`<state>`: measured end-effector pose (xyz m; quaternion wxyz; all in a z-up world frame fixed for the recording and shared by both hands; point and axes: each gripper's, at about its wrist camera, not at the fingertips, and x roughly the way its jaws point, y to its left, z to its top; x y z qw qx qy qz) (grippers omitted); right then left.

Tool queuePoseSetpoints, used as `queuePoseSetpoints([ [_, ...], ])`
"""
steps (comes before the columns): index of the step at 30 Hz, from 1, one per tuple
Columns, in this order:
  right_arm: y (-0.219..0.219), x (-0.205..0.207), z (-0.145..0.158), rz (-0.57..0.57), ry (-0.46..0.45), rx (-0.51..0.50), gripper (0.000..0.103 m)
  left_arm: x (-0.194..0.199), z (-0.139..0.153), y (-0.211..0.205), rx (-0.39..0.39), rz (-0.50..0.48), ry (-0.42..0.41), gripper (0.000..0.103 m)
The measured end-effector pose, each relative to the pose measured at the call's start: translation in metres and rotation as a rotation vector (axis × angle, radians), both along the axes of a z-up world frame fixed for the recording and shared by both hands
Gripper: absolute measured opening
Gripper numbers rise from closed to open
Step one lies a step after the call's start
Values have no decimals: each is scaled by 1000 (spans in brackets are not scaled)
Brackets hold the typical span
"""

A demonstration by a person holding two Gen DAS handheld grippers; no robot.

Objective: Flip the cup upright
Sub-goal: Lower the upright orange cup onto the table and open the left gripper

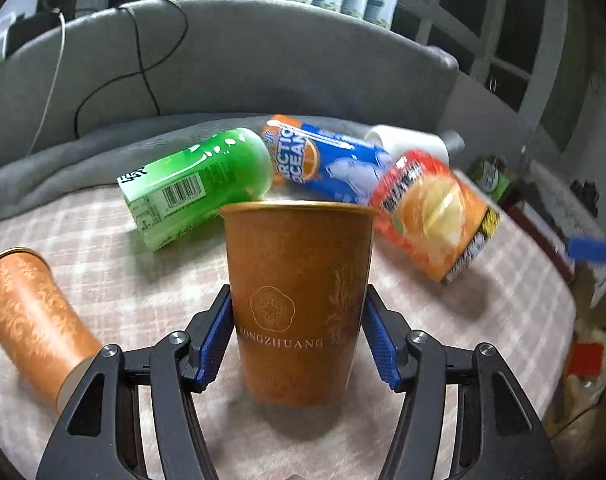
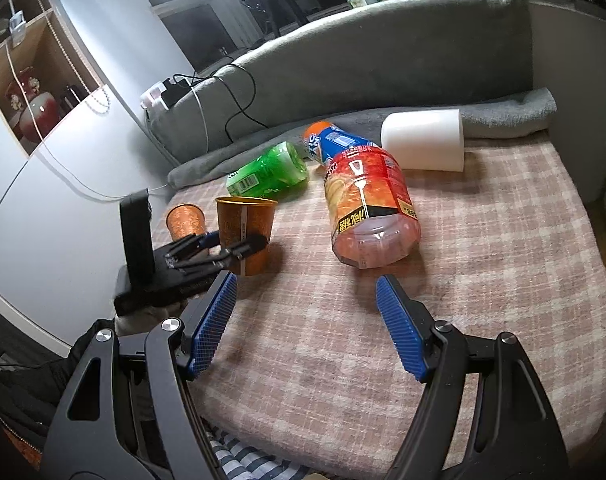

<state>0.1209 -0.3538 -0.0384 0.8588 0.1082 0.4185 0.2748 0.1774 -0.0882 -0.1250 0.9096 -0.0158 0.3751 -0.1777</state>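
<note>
My left tool (image 1: pixel 299 332) brackets the upright cup (image 1: pixel 299 300), pads barely off, steadying it; right tool (image 2: pixel 305 320) wide open, empty.

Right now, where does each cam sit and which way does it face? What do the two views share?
Left wrist: on the left claw, low over the checked blanket, facing the grey sofa back; its blue pads flank the upright brown cup.
Right wrist: on the right claw, higher and further back, open over the blanket toward the same sofa; the left claw shows at the cup.
Shared: brown cup, lying orange cup, green can, blue bottle, red jar, white cup.
</note>
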Motion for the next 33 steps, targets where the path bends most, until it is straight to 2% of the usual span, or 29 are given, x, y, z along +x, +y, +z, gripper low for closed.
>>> queuePoseSetpoints([
  [14,-1,-12,7,-2,-21,23,75,-40,4,-2,42,-38,-19,60],
  [33,7,-22,12,15,-29,20,75,-57,6,5,37,-33,-22,61],
])
